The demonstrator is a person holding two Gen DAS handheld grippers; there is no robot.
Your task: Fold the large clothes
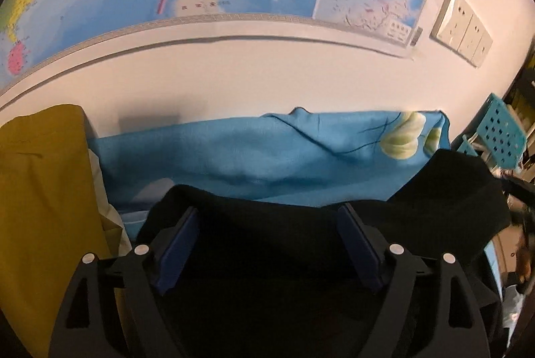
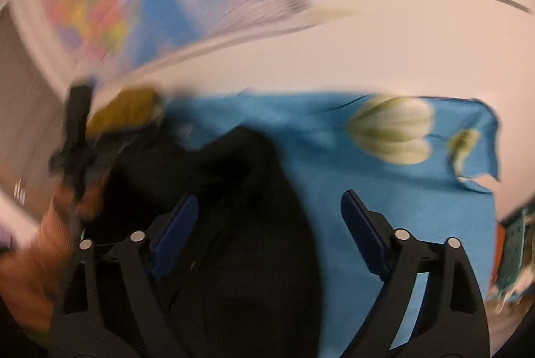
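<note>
Hovering spread over the black garment (image 1: 267,244) on blue sheet (image 1: 234,150): left gripper (image 1: 267,244), seemingly right gripper (image 2: 267,234).

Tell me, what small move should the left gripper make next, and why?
Probably close the left gripper on the black garment. Its jaws stand open with the cloth's edge between them, not yet gripped; the right gripper is open too, so nothing holds the garment.

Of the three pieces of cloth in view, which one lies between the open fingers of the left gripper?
The black garment. It lies between the fingers of the left gripper; the blue flowered sheet is spread beyond it, and the mustard cloth lies off to the left.
</note>
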